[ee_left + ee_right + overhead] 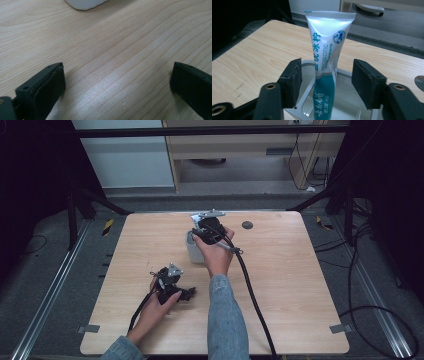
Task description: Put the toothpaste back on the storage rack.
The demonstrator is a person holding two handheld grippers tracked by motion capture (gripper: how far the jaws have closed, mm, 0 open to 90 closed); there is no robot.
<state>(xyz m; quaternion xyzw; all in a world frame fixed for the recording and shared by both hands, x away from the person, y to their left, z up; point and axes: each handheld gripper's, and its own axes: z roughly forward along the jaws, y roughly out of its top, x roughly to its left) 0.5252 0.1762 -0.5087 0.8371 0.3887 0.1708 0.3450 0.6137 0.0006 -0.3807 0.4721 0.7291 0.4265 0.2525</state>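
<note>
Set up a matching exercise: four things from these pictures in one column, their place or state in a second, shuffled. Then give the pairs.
1. toothpaste tube
2. grey cup
3. left claw
4. right claw

A. open, low over bare wood
B. open, one jaw on each side of the tube
C. standing upright in the cup
D. on the table, holding the tube

Pairs: 1-C, 2-D, 3-A, 4-B

Right hand (pixel 216 251) and right gripper (pixel 207 227) hide most of the grey cup (pixel 192 251) from above. Tube (pixel 327 57) foot lost inside the cup, small print blurred. White object (pixel 86 3) cut off at top edge, unidentifiable.
</note>
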